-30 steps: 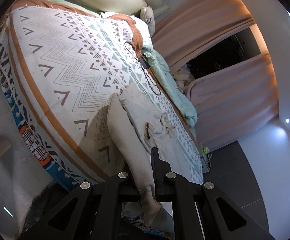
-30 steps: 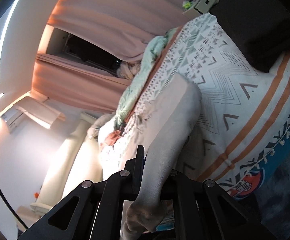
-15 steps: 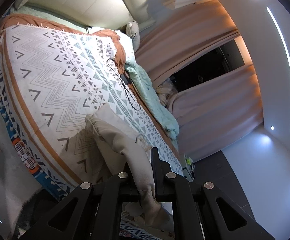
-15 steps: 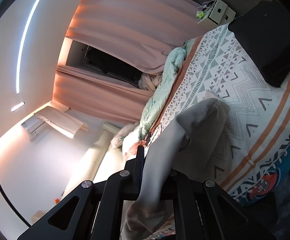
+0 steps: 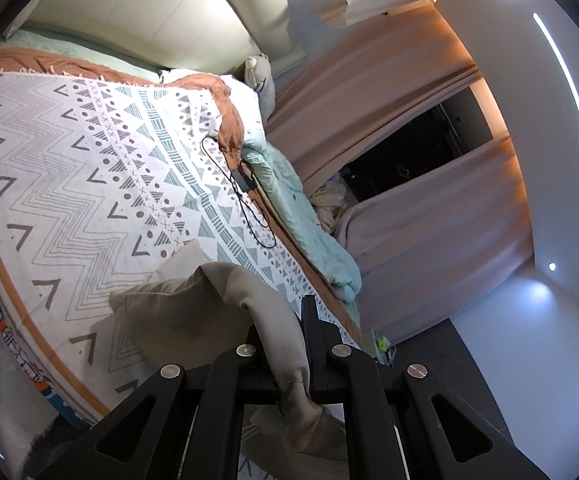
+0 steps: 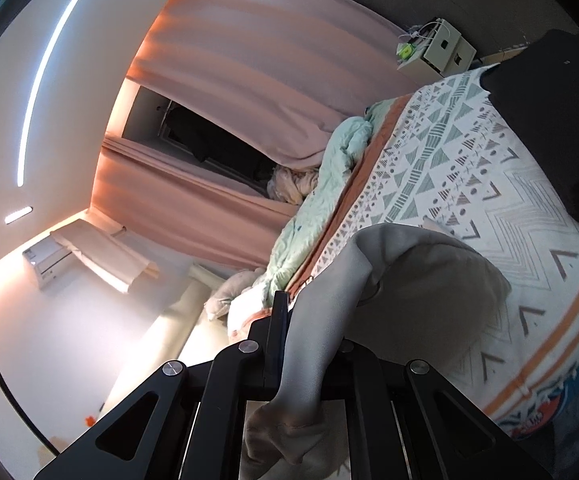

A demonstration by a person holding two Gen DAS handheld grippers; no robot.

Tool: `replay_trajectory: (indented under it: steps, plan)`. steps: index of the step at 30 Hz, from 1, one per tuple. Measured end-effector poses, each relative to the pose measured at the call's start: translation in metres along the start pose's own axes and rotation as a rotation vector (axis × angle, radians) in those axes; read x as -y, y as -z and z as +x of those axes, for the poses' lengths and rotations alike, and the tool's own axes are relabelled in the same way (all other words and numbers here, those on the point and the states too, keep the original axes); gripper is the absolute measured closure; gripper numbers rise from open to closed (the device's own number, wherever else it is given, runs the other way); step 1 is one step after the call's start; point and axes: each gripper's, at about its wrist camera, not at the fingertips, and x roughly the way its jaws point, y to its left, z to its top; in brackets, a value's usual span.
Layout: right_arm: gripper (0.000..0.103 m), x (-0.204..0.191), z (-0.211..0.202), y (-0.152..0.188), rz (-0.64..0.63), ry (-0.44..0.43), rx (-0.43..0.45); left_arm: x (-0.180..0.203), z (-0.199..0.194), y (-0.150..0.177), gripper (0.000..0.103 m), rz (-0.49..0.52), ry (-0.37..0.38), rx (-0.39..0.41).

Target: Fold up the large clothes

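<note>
A large beige garment [image 5: 193, 312] hangs from both grippers above the patterned bed cover [image 5: 69, 184]. My left gripper [image 5: 289, 340] is shut on one edge of it, and the cloth drapes down and left onto the bed. My right gripper [image 6: 309, 336] is shut on another edge of the beige garment [image 6: 417, 288], which bulges to the right over the bed cover [image 6: 529, 264]. The lower part of the garment still rests on the bed.
A black charger with its cable [image 5: 245, 184] lies on the bed cover. A mint quilt [image 5: 309, 232] is bunched along the far side. A black cloth [image 6: 557, 120] lies on the bed. A bedside cabinet [image 6: 437, 52] stands by the pink curtains [image 6: 257, 72].
Both grippers have risen and tilted up with the garment. It lay flat on the bed a second ago and now hangs bunched from the fingers.
</note>
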Motion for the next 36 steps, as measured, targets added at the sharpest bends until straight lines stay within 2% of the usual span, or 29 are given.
replay_trajectory:
  steps: [7,18,30,36]
  plan:
    - [0.094,0.000,0.069,-0.029,0.011,0.030,0.002,0.009,0.075,-0.027,0.095,-0.005,-0.053,0.005]
    - [0.094,0.043,0.166,-0.052,0.193,0.105,-0.005,-0.007,0.194,-0.042,0.095,-0.042,-0.126,-0.050]
    - [0.093,0.096,0.239,-0.048,0.315,0.256,-0.020,-0.052,0.276,-0.033,0.095,-0.132,-0.246,-0.088]
    - [0.091,0.126,0.264,-0.042,0.265,0.294,-0.053,-0.078,0.306,-0.020,0.095,-0.118,-0.322,-0.108]
